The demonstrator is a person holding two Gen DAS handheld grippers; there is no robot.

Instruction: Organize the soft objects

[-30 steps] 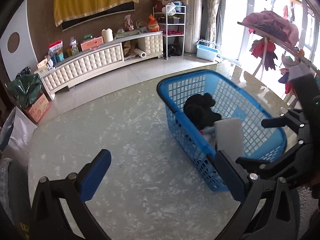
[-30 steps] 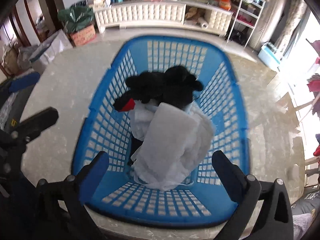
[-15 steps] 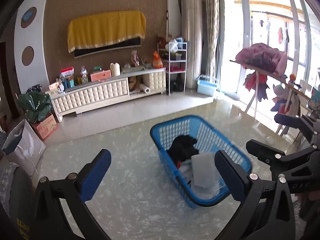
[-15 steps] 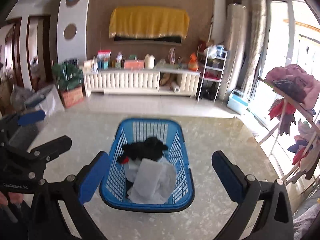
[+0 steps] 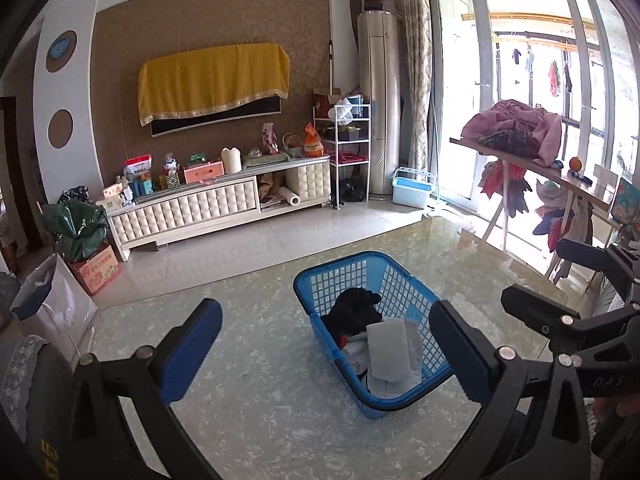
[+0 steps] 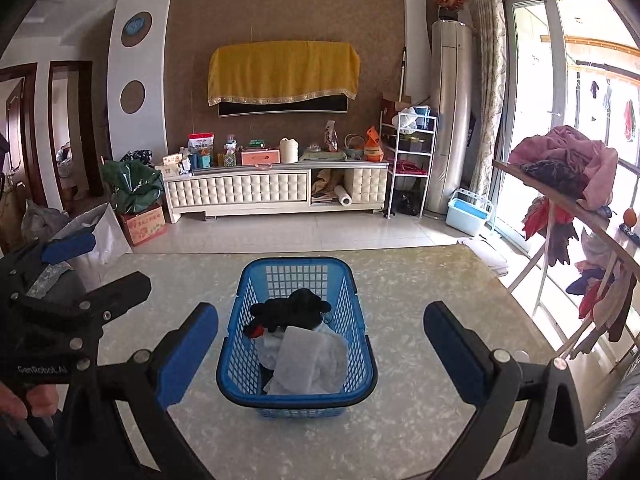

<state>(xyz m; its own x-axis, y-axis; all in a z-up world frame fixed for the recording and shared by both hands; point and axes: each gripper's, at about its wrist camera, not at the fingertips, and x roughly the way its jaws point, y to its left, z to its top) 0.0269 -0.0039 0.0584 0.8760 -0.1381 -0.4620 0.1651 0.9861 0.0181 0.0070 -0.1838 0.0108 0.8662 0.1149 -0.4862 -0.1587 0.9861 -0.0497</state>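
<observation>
marbled tabletop (image 6: 420,320) fills the foreground of a living room, with a cream tufted media cabinet (image 6: 240,190) against the brown back wall and a yellow cloth (image 6: 282,68) draped over the screen above it. on the table sits a blue plastic basket (image 6: 296,394), its long side running away from the right wrist camera. inside it lies a black soft item (image 6: 290,308) at the far end, and a white folded cloth (image 6: 298,364) rests on top of other pale fabric at the near end, with a small patch of red showing between them.

the right gripper (image 6: 320,356) hangs above the table on the near side of the basket, its blue-padded fingers spread wide with nothing between them. the left gripper (image 5: 324,356) is likewise spread wide and empty, held to the left of the basket and clear of it; from its view the basket (image 5: 404,402) sits just right of centre.

a drying rack (image 6: 560,196) piled with pink and dark clothing stands by the windows on the right.
</observation>
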